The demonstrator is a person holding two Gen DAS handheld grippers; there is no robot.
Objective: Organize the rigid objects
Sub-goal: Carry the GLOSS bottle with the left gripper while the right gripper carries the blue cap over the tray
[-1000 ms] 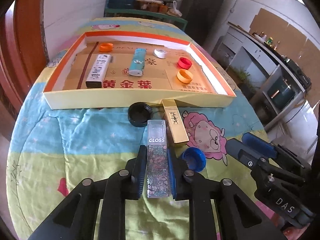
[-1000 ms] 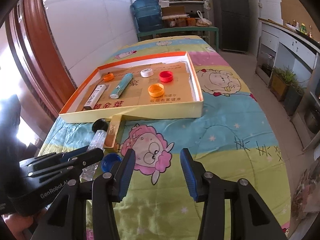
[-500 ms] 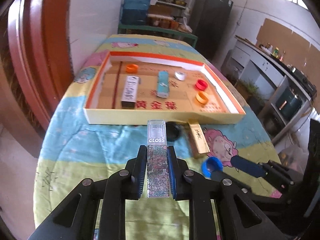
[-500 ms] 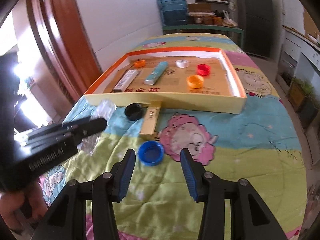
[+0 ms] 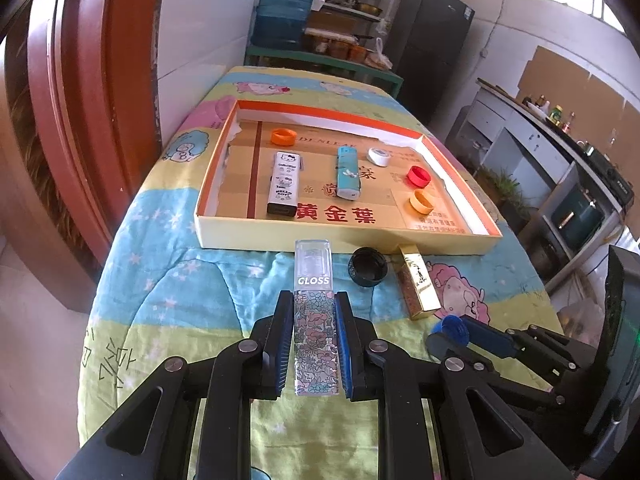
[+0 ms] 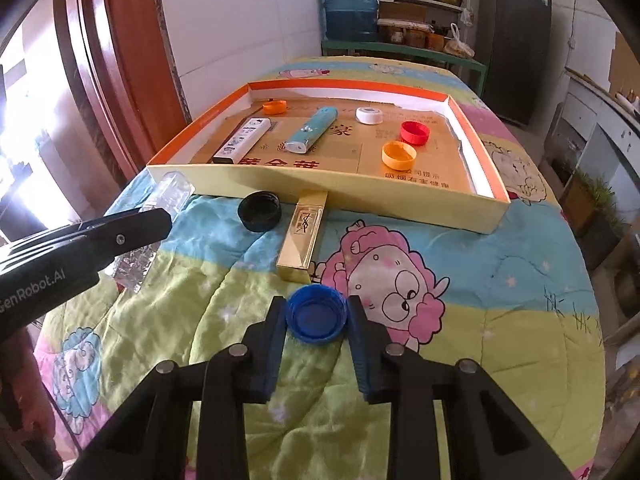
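My left gripper (image 5: 313,312) is shut on a floral clear "GLOSS" box (image 5: 314,312) and holds it above the quilt, short of the tray (image 5: 340,236). The box also shows in the right wrist view (image 6: 168,200). My right gripper (image 6: 316,308) has closed in around a blue bottle cap (image 6: 316,316) on the quilt, its fingers against the cap's sides. A black cap (image 6: 260,211) and a gold box (image 6: 302,240) lie just before the tray. In the tray lie a Hello Kitty box (image 5: 285,182), a teal box (image 5: 347,172) and several caps.
The tray's front wall (image 6: 320,196) stands between the loose things and the tray floor. A wooden door frame (image 5: 80,120) runs along the left. The table's right edge drops off toward cabinets (image 5: 520,152). A water jug (image 6: 350,4) stands behind the table.
My left gripper has lifted and drawn back with the gloss box. My right gripper has moved forward onto the blue cap and its fingers have narrowed around it.
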